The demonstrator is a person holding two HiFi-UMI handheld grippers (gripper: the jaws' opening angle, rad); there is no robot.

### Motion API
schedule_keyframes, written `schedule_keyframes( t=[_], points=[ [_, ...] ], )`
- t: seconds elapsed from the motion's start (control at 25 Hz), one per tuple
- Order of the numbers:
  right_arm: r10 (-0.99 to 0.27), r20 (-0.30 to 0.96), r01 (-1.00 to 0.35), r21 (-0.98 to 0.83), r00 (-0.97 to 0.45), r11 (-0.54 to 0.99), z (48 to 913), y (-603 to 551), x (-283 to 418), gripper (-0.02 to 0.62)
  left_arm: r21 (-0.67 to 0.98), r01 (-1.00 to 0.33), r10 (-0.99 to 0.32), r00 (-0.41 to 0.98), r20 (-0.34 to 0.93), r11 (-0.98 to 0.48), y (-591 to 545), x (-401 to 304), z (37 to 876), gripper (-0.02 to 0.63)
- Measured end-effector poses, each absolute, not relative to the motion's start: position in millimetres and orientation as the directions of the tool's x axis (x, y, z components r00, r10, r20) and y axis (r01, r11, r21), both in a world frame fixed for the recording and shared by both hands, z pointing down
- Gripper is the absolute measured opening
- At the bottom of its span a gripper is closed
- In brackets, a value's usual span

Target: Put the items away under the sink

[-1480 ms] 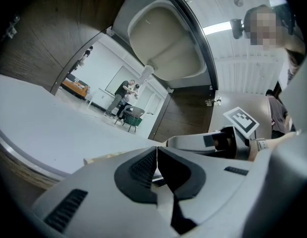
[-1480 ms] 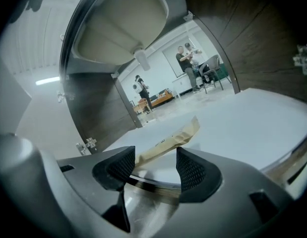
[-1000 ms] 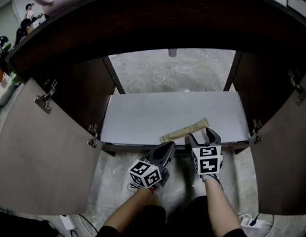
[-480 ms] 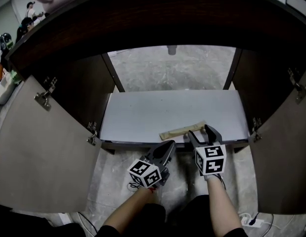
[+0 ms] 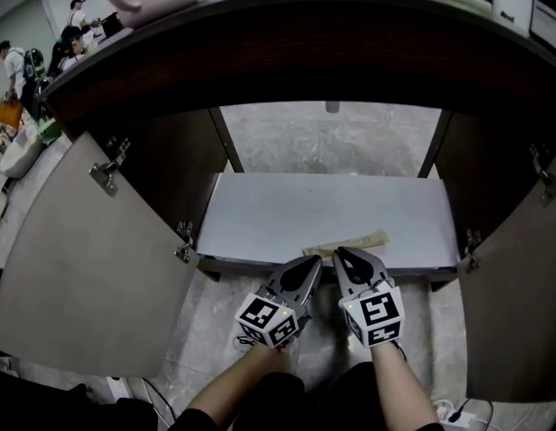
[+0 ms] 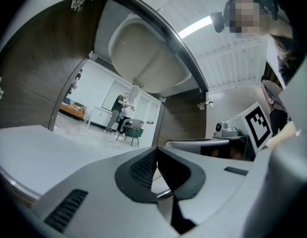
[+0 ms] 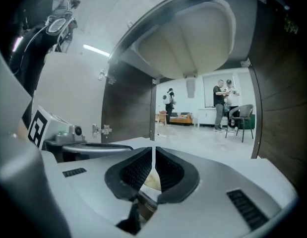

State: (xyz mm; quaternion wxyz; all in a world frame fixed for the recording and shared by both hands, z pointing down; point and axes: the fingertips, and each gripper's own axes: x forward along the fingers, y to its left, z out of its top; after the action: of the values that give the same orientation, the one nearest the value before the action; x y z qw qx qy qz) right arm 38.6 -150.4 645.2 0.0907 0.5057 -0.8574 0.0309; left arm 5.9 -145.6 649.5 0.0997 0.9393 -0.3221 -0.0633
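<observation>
My right claw [image 5: 343, 255] has just been closing and is clenched on nothing; my left claw [image 5: 311, 262] is clenched empty too. The long flat tan strip [image 5: 349, 241] lies on the pale grey cabinet shelf [image 5: 278, 209], near its front edge.

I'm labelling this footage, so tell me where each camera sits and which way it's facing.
Head view: on the person's head, looking steeply down at the shelf; shows both forearms, left gripper and right gripper.
Left gripper view: on the left gripper, looking level along its shut jaws, under the sink; shows those jaws.
Right gripper view: on the right gripper, facing likewise; its jaws have just been closing, nothing between them.
Shared: both gripper views show the sink from below.
</observation>
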Motion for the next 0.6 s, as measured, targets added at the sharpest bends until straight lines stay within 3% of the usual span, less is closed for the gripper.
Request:
schedule_keyframes(
  t=[0.6],
  points=[
    [-0.805,0.066,-0.808,-0.02,-0.589,0.589,564.8,-121.8,-11.4,0.041,0.186,-0.696,-0.718,0.689,-0.095,-0.693,-129.0,-34.3,580.7,0.008]
  ],
)
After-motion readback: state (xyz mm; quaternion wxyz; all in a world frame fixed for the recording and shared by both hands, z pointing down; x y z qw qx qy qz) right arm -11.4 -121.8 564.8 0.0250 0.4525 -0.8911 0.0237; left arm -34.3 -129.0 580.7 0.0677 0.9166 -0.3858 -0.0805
